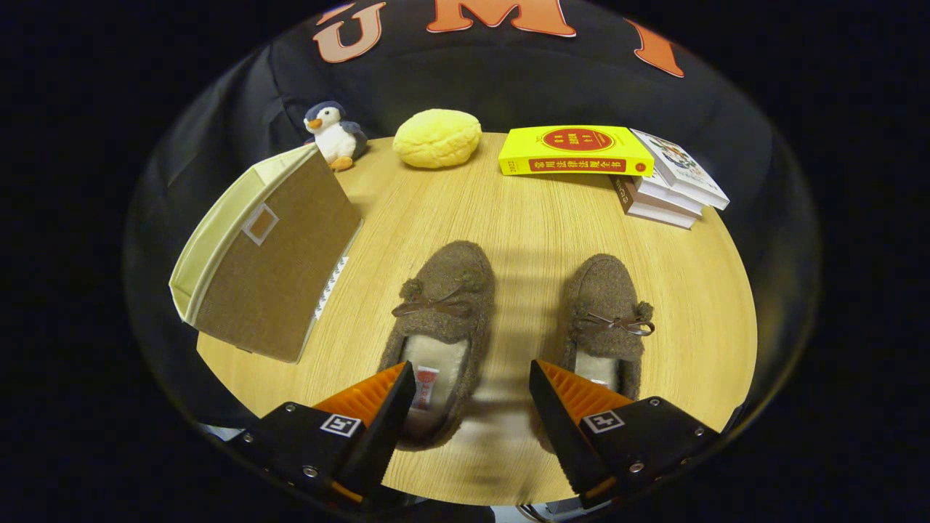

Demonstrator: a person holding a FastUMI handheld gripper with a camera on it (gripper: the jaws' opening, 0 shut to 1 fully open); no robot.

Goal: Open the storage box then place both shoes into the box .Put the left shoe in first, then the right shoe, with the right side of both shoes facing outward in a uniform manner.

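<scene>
Sitting closed at about ten o'clock from the fingers, the storage box [265, 254] is a tan fabric bin with a cream lid, tilted up on one edge with a small label window on its face; what looks like a spiral-bound notebook [330, 283] lies under its lower edge. The lid is not yet off, so opening comes first, by my reading. The two brown fleece-lined slippers stand side by side, toes pointing away, bows on top: the left shoe [439, 319] just ahead of the left finger at eleven o'clock, the right shoe [607, 319] just ahead of the right finger at one o'clock, a strip of bare worktop [523, 218] between them. That neat pairing likely keeps left and right easy to tell for the ordered loading. The gripper [472, 392] hangs over the gap with its fingers spread wide, holding nothing. Beyond, at twelve, sit a yellow bun-shaped plush [437, 138], a penguin toy [333, 134] and a stack of books [617, 163].
</scene>
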